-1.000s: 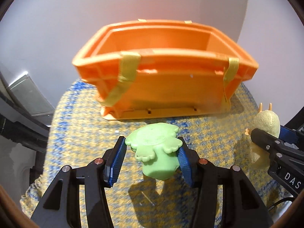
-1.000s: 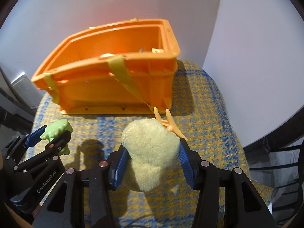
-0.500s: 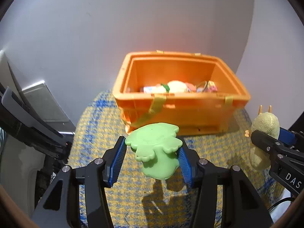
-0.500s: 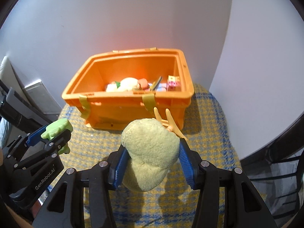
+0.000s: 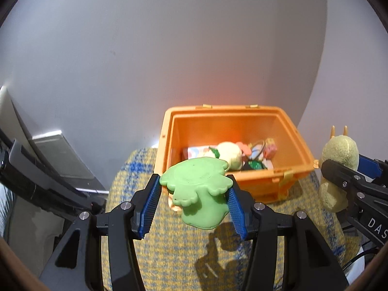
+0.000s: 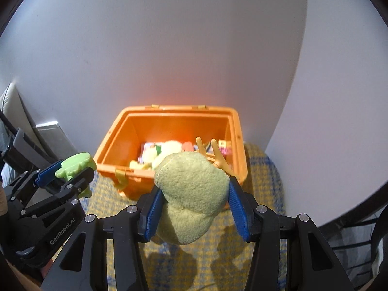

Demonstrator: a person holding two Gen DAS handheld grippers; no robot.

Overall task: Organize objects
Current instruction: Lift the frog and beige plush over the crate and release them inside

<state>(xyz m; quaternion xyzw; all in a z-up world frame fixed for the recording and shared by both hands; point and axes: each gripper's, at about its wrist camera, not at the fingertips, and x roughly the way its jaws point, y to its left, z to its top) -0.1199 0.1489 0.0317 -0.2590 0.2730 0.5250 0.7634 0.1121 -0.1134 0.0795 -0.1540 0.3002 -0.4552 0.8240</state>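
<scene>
Grippers clamp toys above cloth: left gripper [image 5: 195, 202] green toy [image 5: 197, 191], right gripper [image 6: 192, 209] plush [image 6: 191, 194], before bin rim [image 5: 286, 169].

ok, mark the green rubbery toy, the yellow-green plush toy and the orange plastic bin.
green rubbery toy [image 5: 196, 177], left wrist view, flat top.
yellow-green plush toy [image 6: 194, 181], right wrist view, fuzzy body.
orange plastic bin [image 6: 169, 110], right wrist view, far rim.

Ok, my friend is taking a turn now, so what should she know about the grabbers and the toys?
Left gripper: shut on the green toy, held in the air in front of the orange bin.
Right gripper: shut on the yellow plush, also short of the bin.
Done: several small toys already lie inside the bin.
Left: carry both over the rim and let go.
</scene>
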